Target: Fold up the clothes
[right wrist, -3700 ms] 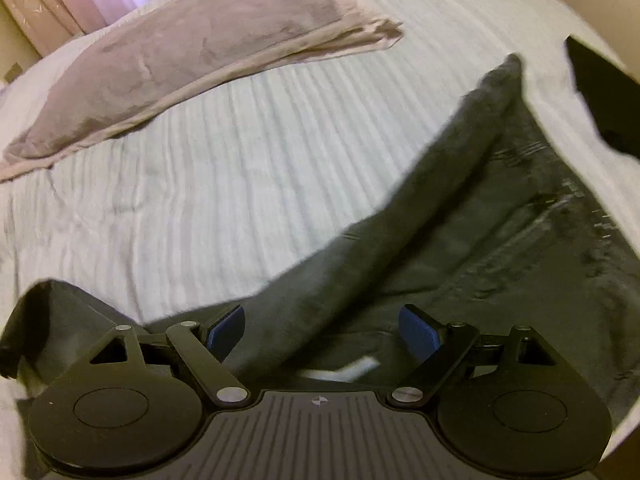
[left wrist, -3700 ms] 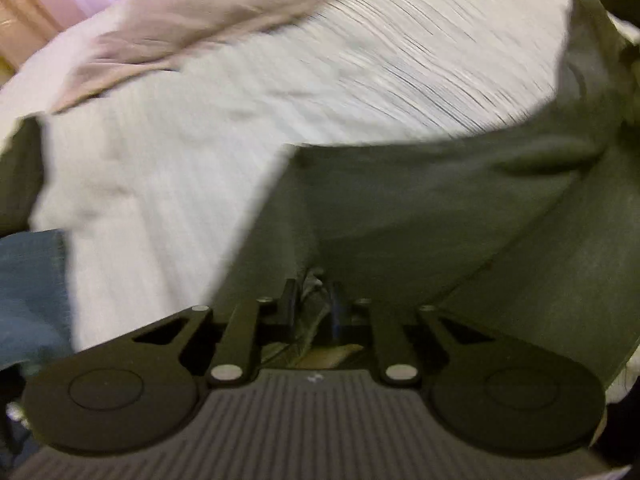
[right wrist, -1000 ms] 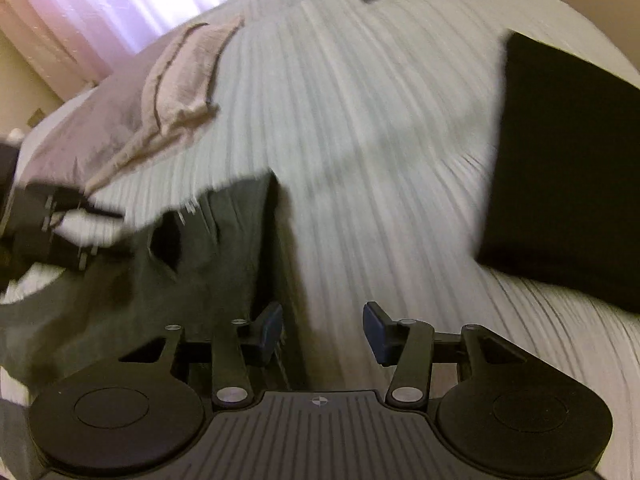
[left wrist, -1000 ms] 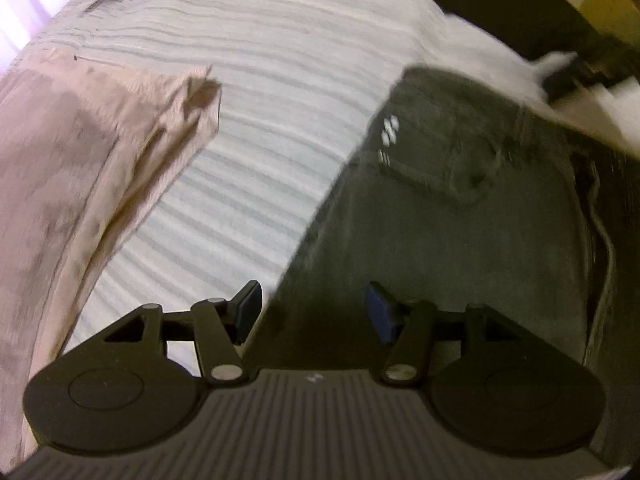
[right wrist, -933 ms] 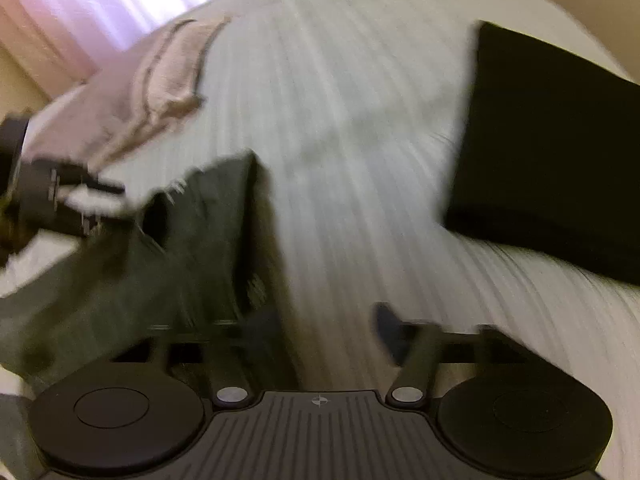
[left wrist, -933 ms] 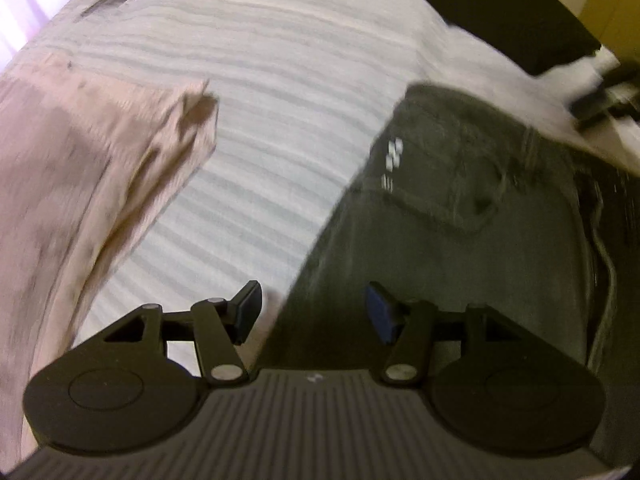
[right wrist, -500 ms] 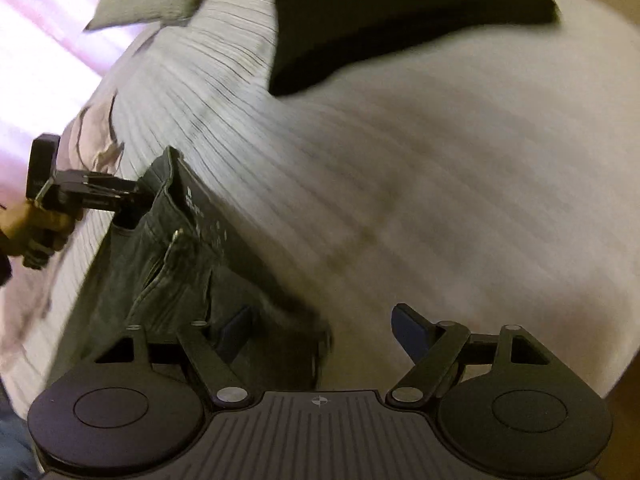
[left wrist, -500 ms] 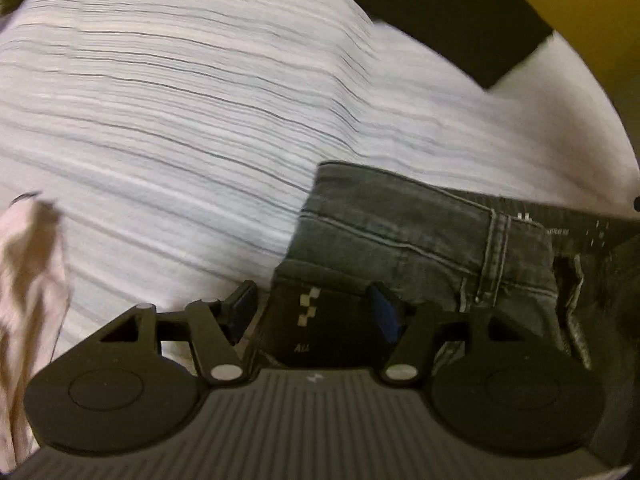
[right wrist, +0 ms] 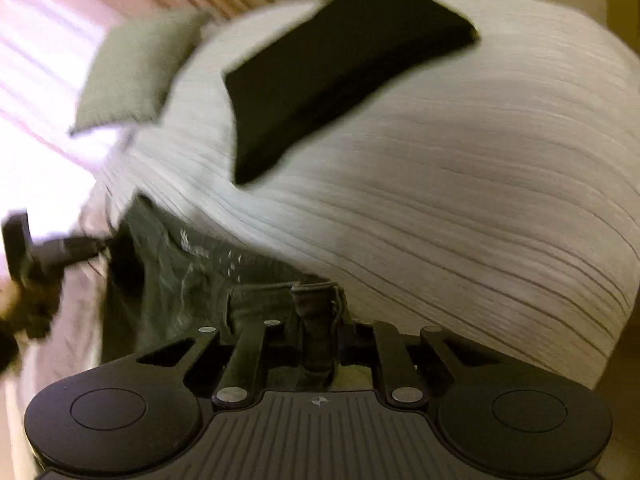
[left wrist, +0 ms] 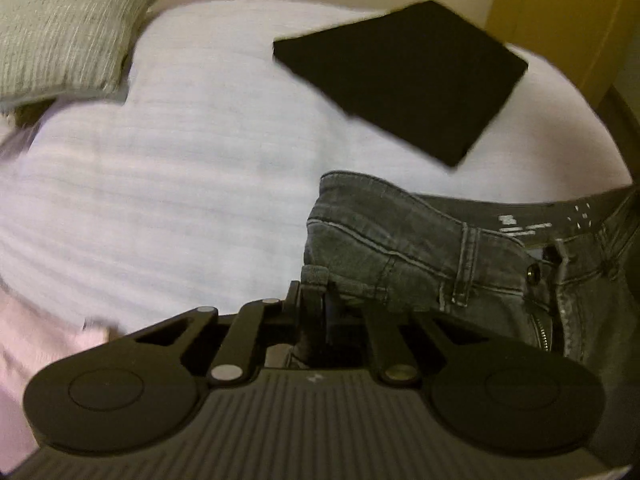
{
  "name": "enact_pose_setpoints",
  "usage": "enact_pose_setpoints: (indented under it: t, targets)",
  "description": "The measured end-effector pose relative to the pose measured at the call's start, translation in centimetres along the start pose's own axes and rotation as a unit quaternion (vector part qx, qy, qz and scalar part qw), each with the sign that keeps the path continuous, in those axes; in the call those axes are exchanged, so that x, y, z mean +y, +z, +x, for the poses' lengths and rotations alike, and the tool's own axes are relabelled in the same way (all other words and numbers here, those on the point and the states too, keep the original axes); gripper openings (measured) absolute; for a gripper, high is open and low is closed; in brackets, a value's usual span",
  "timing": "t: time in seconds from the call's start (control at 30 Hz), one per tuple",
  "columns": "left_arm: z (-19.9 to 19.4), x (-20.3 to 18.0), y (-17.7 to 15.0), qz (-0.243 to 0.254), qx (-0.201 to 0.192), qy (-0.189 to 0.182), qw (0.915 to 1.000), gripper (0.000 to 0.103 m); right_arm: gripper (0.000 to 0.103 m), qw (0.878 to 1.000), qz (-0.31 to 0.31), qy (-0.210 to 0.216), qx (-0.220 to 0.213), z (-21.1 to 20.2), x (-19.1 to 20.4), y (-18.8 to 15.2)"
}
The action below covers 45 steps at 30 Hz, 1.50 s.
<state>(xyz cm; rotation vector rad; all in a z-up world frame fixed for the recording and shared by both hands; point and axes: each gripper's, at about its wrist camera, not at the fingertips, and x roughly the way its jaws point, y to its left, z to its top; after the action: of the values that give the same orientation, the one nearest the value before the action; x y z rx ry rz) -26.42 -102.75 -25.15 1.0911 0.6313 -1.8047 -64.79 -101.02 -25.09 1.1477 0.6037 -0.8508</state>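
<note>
Your left hand-held gripper (left wrist: pixel 316 304) is pinching one end of the waistband of the grey jeans (left wrist: pixel 440 248), and your right hand-held gripper (right wrist: pixel 318 320) pinches the other end. Those jeans lie on the striped bed (left wrist: pixel 180 184), near its edge closest to you; a folded black garment (left wrist: pixel 404 76) sits beyond them and a green pillow (left wrist: pixel 64 28) lies at the far corner.
</note>
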Motion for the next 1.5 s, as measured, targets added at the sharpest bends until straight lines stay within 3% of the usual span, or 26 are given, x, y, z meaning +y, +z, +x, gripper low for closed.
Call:
enact_pose_setpoints:
  t: [0.03, 0.13, 0.23, 0.3, 0.33, 0.47, 0.53, 0.6, 0.7, 0.73, 0.77, 0.8, 0.83, 0.9, 1.03, 1.07, 1.1, 1.2, 1.4, 1.43, 1.5]
  targets:
    - [1.4, -0.6, 0.1, 0.006, 0.013, 0.002, 0.9999, 0.009, 0.014, 1.0, -0.003, -0.009, 0.01, 0.5, -0.5, -0.1]
    - [4.5, -2.0, -0.5, 0.02, 0.046, 0.026, 0.9984, 0.017, 0.057, 0.997, -0.037, -0.07, 0.01, 0.6, 0.2, 0.0]
    - [3.4, -2.0, -1.3, 0.002, 0.036, 0.047, 0.9982, 0.028, 0.058, 0.99, -0.11, -0.084, -0.041, -1.3, 2.9, 0.2]
    - [1.1, -1.9, -2.0, -0.011, 0.022, 0.069, 0.9973, 0.03, 0.058, 0.98, -0.179, -0.063, -0.054, -1.7, 5.5, 0.1]
    - [0.3, -2.6, -2.3, -0.02, 0.017, 0.06, 0.9978, 0.03, 0.058, 0.977, -0.203, -0.047, -0.049, -1.2, 6.6, 0.2]
    - [-2.4, -6.1, -3.1, -0.059, 0.002, -0.011, 0.9982, 0.029, 0.058, 0.956, -0.29, 0.021, 0.028, 3.6, 10.5, 0.9]
    - [-2.2, -8.9, -3.7, -0.063, 0.009, -0.053, 0.9965, 0.029, 0.057, 0.94, -0.331, 0.031, 0.079, 6.9, 11.3, 1.2]
    - [-1.2, -12.0, -4.6, -0.059, 0.022, -0.087, 0.9942, 0.029, 0.057, 0.92, -0.378, 0.031, 0.103, 9.7, 11.8, 1.5]
    - [0.8, -15.3, -5.7, -0.059, 0.045, -0.094, 0.9928, 0.03, 0.057, 0.891, -0.435, 0.047, 0.12, 11.9, 12.1, 2.0]
    - [1.6, -15.8, -5.7, -0.062, 0.049, -0.085, 0.9933, 0.03, 0.051, 0.884, -0.445, 0.061, 0.129, 12.2, 12.1, 2.1]
    - [2.1, -16.2, -5.7, -0.066, 0.05, -0.076, 0.9936, 0.03, 0.031, 0.878, -0.453, 0.071, 0.137, 12.4, 12.0, 2.3]
    - [2.3, -16.4, -5.7, -0.068, 0.05, -0.07, 0.9939, 0.029, 0.027, 0.874, -0.459, 0.07, 0.143, 12.6, 12.0, 2.2]
    - [2.3, -16.6, -5.7, -0.068, 0.049, -0.067, 0.9942, 0.027, 0.011, 0.87, -0.464, 0.069, 0.148, 12.7, 12.0, 2.2]
    - [2.0, -16.6, -5.5, -0.067, 0.047, -0.065, 0.9945, 0.019, 0.0, 0.871, -0.462, 0.068, 0.15, 12.2, 12.3, 2.5]
    - [0.4, -15.9, -4.9, -0.072, 0.03, -0.068, 0.9947, 0.015, 0.0, 0.887, -0.436, 0.093, 0.117, 10.2, 13.8, 3.8]
    - [0.4, -15.7, -4.9, -0.076, 0.029, -0.068, 0.9944, 0.003, 0.0, 0.887, -0.437, 0.098, 0.115, 10.3, 14.2, 4.0]
    - [0.4, -15.5, -4.9, -0.081, 0.029, -0.068, 0.994, 0.0, 0.0, 0.885, -0.44, 0.099, 0.119, 10.8, 14.5, 4.2]
    - [1.2, -15.5, -5.4, -0.089, 0.042, -0.064, 0.9931, 0.0, 0.0, 0.879, -0.45, 0.087, 0.132, 12.6, 14.7, 4.4]
    - [1.5, -15.4, -6.1, -0.09, 0.039, -0.061, 0.9933, 0.002, 0.001, 0.885, -0.427, 0.112, 0.146, 14.6, 14.7, 5.3]
    - [1.5, -15.4, -6.3, -0.092, 0.037, -0.061, 0.9932, 0.002, 0.004, 0.885, -0.426, 0.113, 0.151, 15.0, 14.8, 5.3]
    - [1.3, -15.4, -6.8, -0.096, 0.034, -0.063, 0.9928, 0.002, 0.039, 0.884, -0.425, 0.115, 0.159, 15.4, 14.9, 5.4]
